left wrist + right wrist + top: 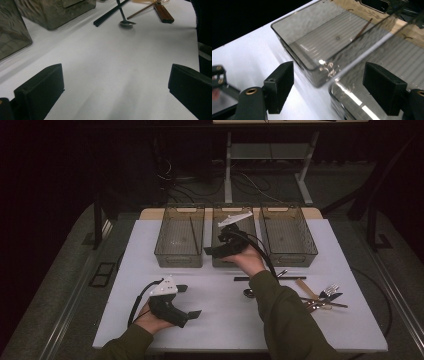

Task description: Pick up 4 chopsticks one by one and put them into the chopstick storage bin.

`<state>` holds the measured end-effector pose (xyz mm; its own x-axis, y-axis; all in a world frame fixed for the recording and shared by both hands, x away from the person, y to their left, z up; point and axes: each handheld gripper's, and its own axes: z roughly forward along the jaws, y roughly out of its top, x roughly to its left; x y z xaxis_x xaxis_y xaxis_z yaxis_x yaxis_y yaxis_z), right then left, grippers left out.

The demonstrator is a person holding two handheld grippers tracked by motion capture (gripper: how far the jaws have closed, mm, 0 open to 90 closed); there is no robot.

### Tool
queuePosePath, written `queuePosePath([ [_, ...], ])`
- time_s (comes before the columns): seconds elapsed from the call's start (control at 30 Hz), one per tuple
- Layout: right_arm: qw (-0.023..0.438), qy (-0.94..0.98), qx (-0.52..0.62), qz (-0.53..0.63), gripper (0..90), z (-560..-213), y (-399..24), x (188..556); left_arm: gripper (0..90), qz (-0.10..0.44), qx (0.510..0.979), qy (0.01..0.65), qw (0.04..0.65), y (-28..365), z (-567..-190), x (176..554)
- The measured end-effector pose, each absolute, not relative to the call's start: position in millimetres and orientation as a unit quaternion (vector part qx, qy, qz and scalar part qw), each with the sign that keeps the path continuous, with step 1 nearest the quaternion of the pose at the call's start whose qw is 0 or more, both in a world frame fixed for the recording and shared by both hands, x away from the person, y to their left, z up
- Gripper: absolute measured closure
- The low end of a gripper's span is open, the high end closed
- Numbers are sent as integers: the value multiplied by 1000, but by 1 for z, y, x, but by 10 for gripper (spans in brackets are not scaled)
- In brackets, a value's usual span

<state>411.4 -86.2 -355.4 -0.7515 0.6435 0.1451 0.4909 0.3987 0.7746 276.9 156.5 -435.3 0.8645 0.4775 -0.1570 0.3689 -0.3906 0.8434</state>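
**Sorting cutlery into bins: right claw empty over the middle one**

Hovering over the middle bin (234, 251) right now is the right gripper (212, 251), jaws spread wide with nothing between them. In the right gripper view it looks down at the seam where the middle bin meets the left bin (297, 37), and the left bin has one thin brown stick (362, 29) lying in it. I can't see any contents in the middle bin from here.

The left gripper (192, 301) sits low on the white table (225, 315), well in front of the middle bin and off to its left, jaws also wide apart and holding nothing.

The remaining stuff is in front of the middle bin and to its right: black chopsticks (257, 278), a spoon (126, 23), a wooden-handled piece (305, 288) and a fork (330, 290), all heaped together.

What I'd worry about:
- That pile is tangled. The spoon's handle crosses the chopsticks, so grabbing one piece could drag or flick a neighbour toward the table edge.
- Chopsticks are thin and slick, so a pinch off-centre probably lets one swing or slip out on the way over.
- The bin walls are clear and close together, so a careless drop near the seam could land a piece in the wrong bin.
- The right forearm crosses above the pile, so a sleeve could sweep it.
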Motion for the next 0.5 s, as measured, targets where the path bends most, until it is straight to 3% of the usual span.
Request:
queuePosePath([
  [0.5, 78, 829, 325, 448, 245, -363, -145, 384, 0, 64, 828, 260, 493, 161, -436, 278],
])
